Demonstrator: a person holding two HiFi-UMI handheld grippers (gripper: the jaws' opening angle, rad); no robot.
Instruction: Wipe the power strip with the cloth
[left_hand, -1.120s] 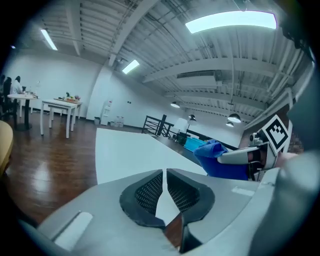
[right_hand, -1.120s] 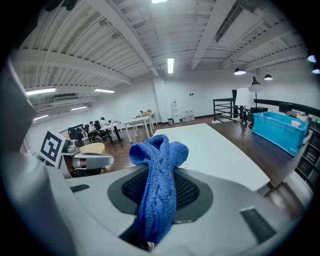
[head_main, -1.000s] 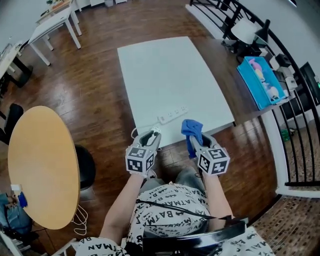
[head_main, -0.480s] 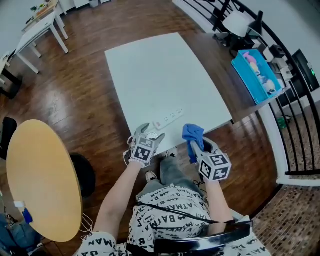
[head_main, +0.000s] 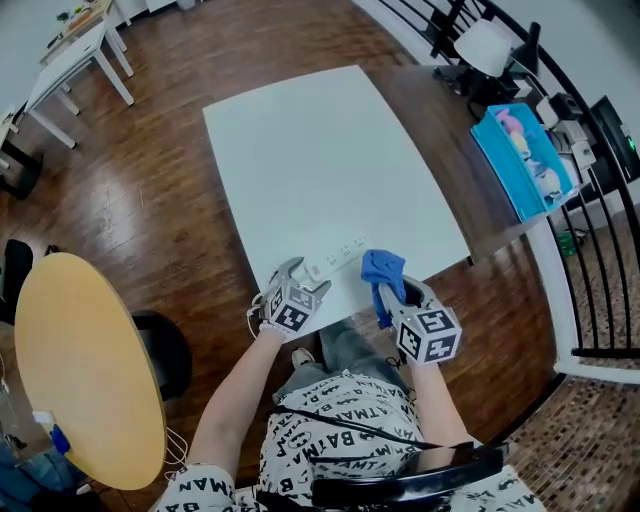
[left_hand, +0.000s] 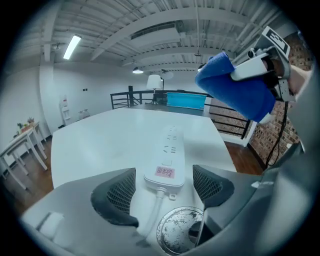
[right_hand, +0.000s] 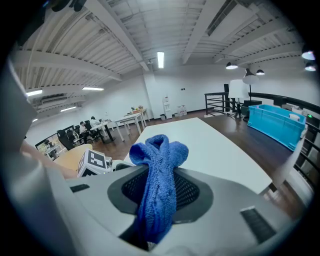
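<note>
Big white desk (head_main: 330, 150), with the power strip (head_main: 335, 262) lying at its near edge. Left tool (head_main: 300, 280) has its jaws wide apart around the strip's cord end, pads not touching it. Right tool (head_main: 396, 296), just right of that, is clamped on the blue cloth (head_main: 382, 268).

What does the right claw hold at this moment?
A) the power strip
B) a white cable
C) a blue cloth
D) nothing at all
C: in the right gripper view, the blue cloth is pinched between the closed jaws of the right claw, with its bunched end sticking out above them.
</note>
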